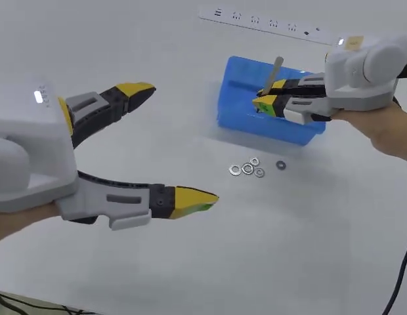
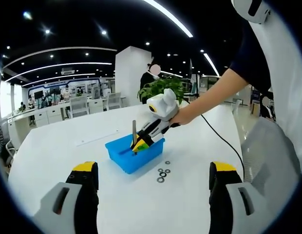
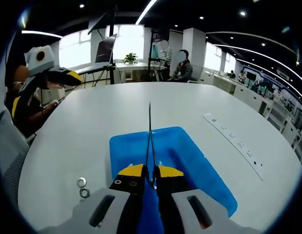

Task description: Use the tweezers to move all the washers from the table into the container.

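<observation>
Looking down through the headset, I see the right gripper [image 1: 264, 104] clamped on the tweezers [image 1: 276, 71], its yellow-tipped jaws pressed together around them above the blue container [image 1: 243, 125]. The tweezers are a slim grey metal pair. In the right gripper view their two thin blades run forward from the jaws and meet at a fine point over the container's floor. I cannot tell whether that point grips anything.

The washers [image 1: 248, 168] lie on the table [image 1: 190, 262] just on the near side of the container: four small silvery rings bunched together, and a fifth, darker one slightly to their right.

My left gripper [image 1: 180, 143] hangs at the near left with its jaws spread wide apart, holding nothing, well apart from the washers.

The table is broad, white and matte. A white power strip [image 1: 269, 23] lies along its far edge, and a black cable [image 1: 400, 275] trails at the near right. Beyond the table is an open-plan office with ceiling light strips, desks and a leafy green plant [image 2: 163, 87].
</observation>
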Demonstrator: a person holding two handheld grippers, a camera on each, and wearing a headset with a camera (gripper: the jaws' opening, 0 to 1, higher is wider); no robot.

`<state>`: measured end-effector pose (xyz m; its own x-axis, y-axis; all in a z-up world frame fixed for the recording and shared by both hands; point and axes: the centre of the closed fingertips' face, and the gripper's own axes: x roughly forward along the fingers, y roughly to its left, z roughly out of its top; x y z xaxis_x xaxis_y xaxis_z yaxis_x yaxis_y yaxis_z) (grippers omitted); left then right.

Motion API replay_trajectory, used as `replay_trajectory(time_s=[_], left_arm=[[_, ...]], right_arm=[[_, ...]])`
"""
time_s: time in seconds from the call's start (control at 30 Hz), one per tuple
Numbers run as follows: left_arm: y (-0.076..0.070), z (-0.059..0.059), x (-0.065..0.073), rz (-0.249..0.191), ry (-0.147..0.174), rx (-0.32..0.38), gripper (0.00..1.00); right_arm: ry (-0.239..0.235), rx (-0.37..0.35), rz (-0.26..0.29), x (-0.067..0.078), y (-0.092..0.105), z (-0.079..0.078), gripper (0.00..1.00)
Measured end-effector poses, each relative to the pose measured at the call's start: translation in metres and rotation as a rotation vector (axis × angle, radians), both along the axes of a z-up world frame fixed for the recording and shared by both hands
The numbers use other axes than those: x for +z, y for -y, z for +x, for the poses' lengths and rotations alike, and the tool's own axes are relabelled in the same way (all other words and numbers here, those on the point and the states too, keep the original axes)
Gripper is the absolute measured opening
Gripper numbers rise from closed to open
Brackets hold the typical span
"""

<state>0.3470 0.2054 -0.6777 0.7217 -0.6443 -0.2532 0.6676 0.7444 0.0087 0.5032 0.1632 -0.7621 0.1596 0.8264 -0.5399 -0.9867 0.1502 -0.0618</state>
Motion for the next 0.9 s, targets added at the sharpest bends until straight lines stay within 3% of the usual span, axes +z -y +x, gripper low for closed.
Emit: replay_trajectory(time_s=[0.23, 0.37, 0.43, 0.53, 0.6, 0.67, 0.8, 0.9], left_arm=[[0.002, -0.001, -0.001, 0.0, -0.014, -0.002, 1.0], [0.003, 0.008, 0.002, -0.009, -0.015, -0.009, 1.0], [0.005, 0.015, 0.004, 0.008, -0.012, -0.027, 1.0], [0.008, 0.032, 0.013, -0.011, 0.004, -0.033, 1.0], [0.013, 0.047, 0.022, -0.051, 0.011, -0.05, 1.0], [0.016, 0.065, 0.03, -0.063, 0.026, -0.066, 0.98], [0.026, 0.099, 0.043, -0.101, 0.035, -0.109, 0.85], [0.035, 0.118, 0.046, -0.119, 0.03, -0.142, 0.78]], right_arm=[[0.004, -0.004, 0.002, 0.004, 0.002, -0.001, 0.1], [0.016, -0.005, 0.011, 0.014, 0.004, -0.003, 0.1], [0.041, -0.003, 0.01, 0.02, 0.005, -0.003, 0.1], [0.056, 0.0, 0.012, 0.027, 0.005, -0.004, 0.1], [0.071, -0.003, 0.001, 0.03, 0.006, -0.002, 0.1], [0.075, 0.0, -0.003, 0.033, 0.007, -0.003, 0.09], [0.072, 0.015, -0.008, 0.035, 0.009, -0.009, 0.09], [0.109, 0.042, -0.032, 0.035, 0.011, -0.013, 0.08]])
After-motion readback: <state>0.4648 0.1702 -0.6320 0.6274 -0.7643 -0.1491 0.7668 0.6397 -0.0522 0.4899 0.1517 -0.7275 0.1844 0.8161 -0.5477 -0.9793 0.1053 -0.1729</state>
